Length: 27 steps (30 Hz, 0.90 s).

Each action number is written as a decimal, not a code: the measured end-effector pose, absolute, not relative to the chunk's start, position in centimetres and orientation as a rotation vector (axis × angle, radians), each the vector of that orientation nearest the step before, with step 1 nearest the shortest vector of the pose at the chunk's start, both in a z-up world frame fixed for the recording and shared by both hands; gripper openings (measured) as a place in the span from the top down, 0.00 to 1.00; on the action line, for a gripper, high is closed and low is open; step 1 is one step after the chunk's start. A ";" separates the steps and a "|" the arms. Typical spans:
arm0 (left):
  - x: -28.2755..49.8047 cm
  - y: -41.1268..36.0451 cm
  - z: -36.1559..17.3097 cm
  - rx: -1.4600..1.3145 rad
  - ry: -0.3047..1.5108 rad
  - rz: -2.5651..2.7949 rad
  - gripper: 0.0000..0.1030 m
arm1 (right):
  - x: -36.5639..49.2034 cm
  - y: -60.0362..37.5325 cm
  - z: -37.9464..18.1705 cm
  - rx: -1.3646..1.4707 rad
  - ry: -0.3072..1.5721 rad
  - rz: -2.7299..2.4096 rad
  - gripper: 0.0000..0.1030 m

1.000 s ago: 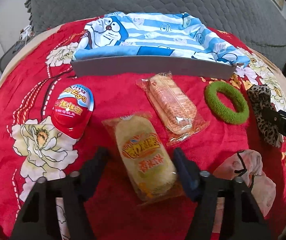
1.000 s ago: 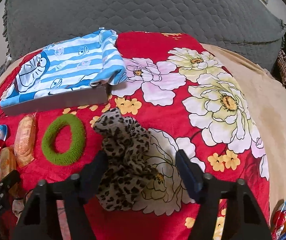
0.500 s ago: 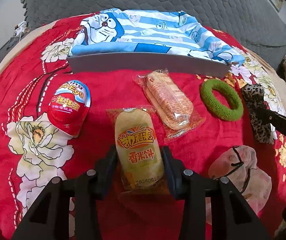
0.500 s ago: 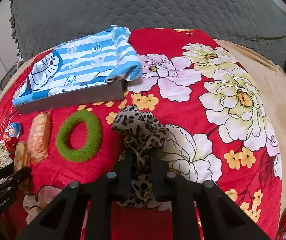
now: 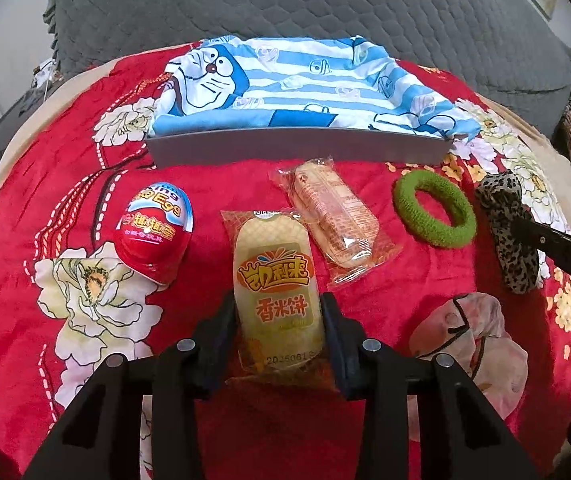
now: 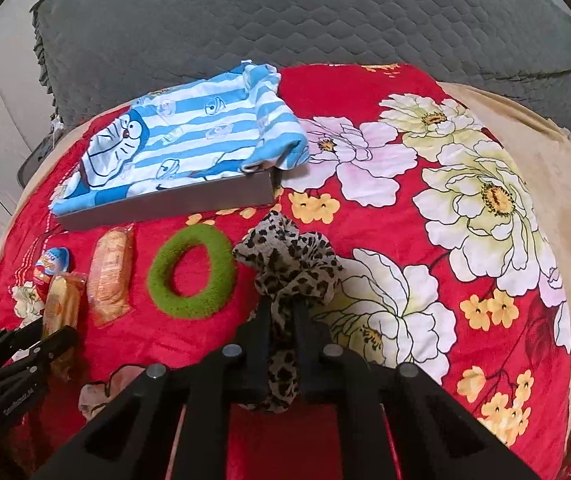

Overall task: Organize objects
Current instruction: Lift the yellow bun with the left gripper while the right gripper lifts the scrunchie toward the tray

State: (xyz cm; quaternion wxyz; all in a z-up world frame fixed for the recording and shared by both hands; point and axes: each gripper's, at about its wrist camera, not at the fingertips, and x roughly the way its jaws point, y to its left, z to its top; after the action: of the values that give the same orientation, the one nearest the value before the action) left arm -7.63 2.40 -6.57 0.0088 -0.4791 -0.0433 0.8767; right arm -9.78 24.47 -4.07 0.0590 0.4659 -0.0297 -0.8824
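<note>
Early stage: left gripper (image 5: 279, 316) fingers pinch the rice cracker pack (image 5: 275, 280) at 6 o'clock, right gripper (image 6: 281, 320) fingers squeeze the leopard scrunchie (image 6: 289, 256); both still on the bed, grey tray (image 5: 297, 146) at 12 holds only the striped cloth, rest unsorted

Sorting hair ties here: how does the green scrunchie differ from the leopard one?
The green scrunchie is plain and fuzzy and lies flat as an open ring; the leopard scrunchie is spotted, thin fabric, bunched up. The green one lies free; the leopard one is pinched in the right tool. Both lie on the red floral blanket.
</note>
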 end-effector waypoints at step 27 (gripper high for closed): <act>-4.7 1.8 -2.5 -1.452 -0.145 2.788 0.60 | -3.4 20.3 -0.4 1.285 -0.087 -2.592 0.91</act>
State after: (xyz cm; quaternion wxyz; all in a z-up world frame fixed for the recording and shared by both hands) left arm -4.71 1.80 -2.51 -0.0027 -0.4614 -0.0461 0.8860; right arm -3.45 20.34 -0.36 0.1234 0.4405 -0.0300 -0.8888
